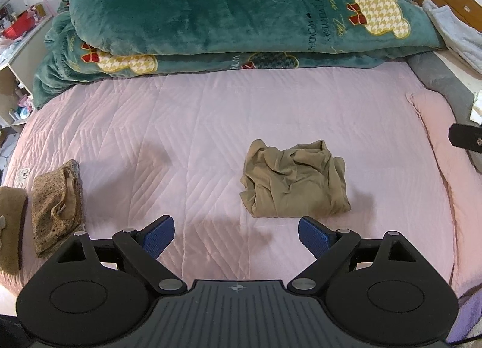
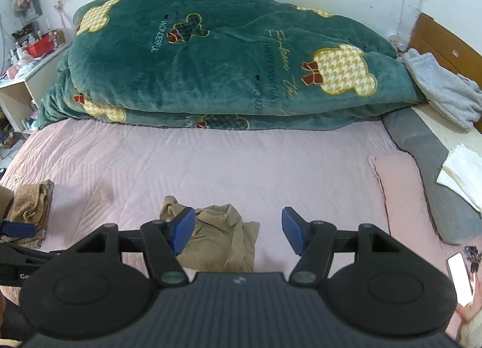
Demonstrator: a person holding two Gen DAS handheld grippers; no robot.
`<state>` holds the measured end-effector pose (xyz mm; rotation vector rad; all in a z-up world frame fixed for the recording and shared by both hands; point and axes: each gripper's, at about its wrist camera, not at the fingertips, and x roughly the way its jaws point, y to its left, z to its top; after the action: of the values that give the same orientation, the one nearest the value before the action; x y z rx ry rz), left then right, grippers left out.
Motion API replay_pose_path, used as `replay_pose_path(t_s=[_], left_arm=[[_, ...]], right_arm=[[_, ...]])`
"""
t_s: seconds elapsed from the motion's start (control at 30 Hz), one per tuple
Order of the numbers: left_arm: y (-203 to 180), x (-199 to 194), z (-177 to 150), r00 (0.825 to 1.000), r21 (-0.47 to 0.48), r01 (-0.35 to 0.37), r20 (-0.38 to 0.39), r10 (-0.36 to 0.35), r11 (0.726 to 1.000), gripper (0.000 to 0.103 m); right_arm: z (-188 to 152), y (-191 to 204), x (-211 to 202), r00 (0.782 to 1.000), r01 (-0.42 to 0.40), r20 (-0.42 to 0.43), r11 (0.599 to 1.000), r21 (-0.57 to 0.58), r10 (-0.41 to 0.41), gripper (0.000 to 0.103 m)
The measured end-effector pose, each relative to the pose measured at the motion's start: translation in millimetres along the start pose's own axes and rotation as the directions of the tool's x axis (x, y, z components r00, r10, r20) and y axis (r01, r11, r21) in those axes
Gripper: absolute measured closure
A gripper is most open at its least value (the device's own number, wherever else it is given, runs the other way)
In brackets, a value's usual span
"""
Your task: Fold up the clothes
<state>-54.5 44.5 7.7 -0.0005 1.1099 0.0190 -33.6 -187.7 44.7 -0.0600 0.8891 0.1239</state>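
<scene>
both grippers are spread wide and empty: left gripper (image 1: 236, 235), right gripper (image 2: 238, 232). the crumpled khaki garment (image 1: 293, 179) sits mid-bed on the pink quilt (image 1: 180, 124). grabbing that bunched heap blind could pinch several layers and leave a lopsided fold.

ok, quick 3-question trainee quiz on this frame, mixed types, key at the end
1. True or false: the left tongs are shut on the khaki garment.
2. Multiple choice: the speckled brown knit lies A) on the green quilt, B) near the left edge of the pink bedspread, C) between the right tongs' pads.
3. Fill in: the khaki garment is ____, not folded flat.

Key: 1 false, both tongs are open and empty; 2 B; 3 crumpled.
</scene>
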Motion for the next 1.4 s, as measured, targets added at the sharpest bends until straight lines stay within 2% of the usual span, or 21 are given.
replay_pose_path(t_s=[0.27, 0.67, 1.4], left_arm=[[5.5, 8.1, -6.9, 0.999, 0.039, 0.035, -0.013, -0.035, 0.999, 0.012], [9.0, 21.2, -7.2, 0.998, 0.044, 0.059, -0.031, -0.057, 0.997, 0.012], [-4.8, 69.7, 11.5, 0.991, -0.05, -0.059, -0.125, 0.052, 0.997, 0.012]], right_arm=[[-13.1, 9.0, -5.5, 0.999, 0.04, -0.002, 0.999, 0.03, -0.04, 0.039], [-22.5, 16.1, -8.3, 0.998, 0.062, -0.009, 0.997, 0.053, -0.062, 0.039], [0.7, -23.9, 73.7, 0.994, -0.061, -0.086, 0.998, -0.004, 0.061, 0.039]])
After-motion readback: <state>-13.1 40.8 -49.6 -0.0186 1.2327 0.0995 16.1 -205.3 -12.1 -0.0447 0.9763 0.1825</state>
